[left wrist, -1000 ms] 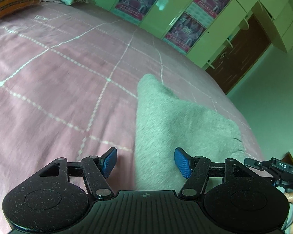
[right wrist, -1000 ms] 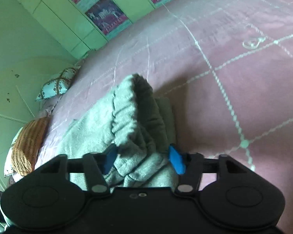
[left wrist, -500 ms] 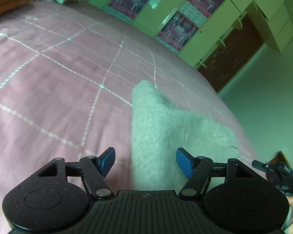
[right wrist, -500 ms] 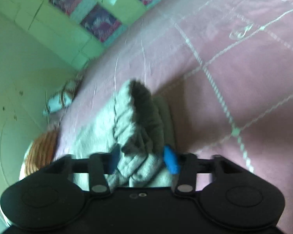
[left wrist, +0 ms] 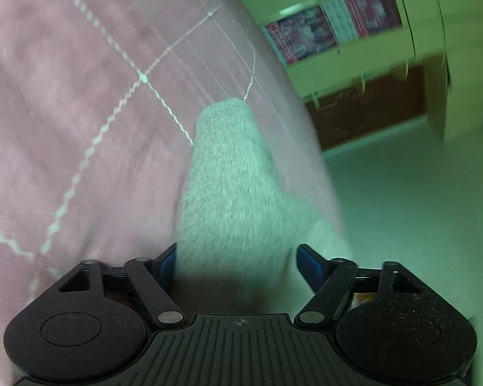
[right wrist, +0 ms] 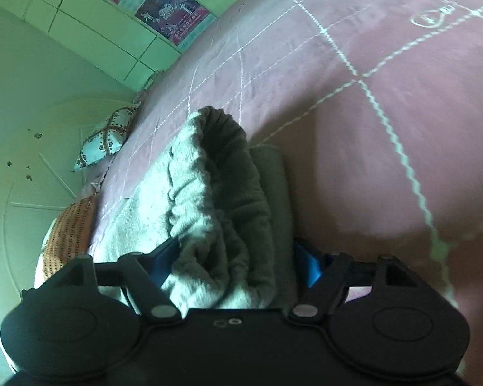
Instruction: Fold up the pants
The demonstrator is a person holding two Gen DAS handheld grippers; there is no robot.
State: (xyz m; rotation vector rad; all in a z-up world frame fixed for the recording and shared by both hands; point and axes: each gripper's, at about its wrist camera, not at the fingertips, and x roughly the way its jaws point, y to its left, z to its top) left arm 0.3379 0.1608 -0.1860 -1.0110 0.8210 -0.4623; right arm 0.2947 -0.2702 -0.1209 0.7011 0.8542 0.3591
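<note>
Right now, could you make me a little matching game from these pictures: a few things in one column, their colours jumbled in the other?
Things:
1. pants
2. bedspread
3. pillow
4. pads

Colours:
A. blue
B. pink with white stitched lines
C. grey
D. orange, patterned

Pairs: 1-C, 2-B, 3-D, 4-A

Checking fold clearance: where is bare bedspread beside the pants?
Bare pink bedspread lies right of the waistband, toward the embroidered loop. Left of it, pants run toward the pillows: crowded.
</note>
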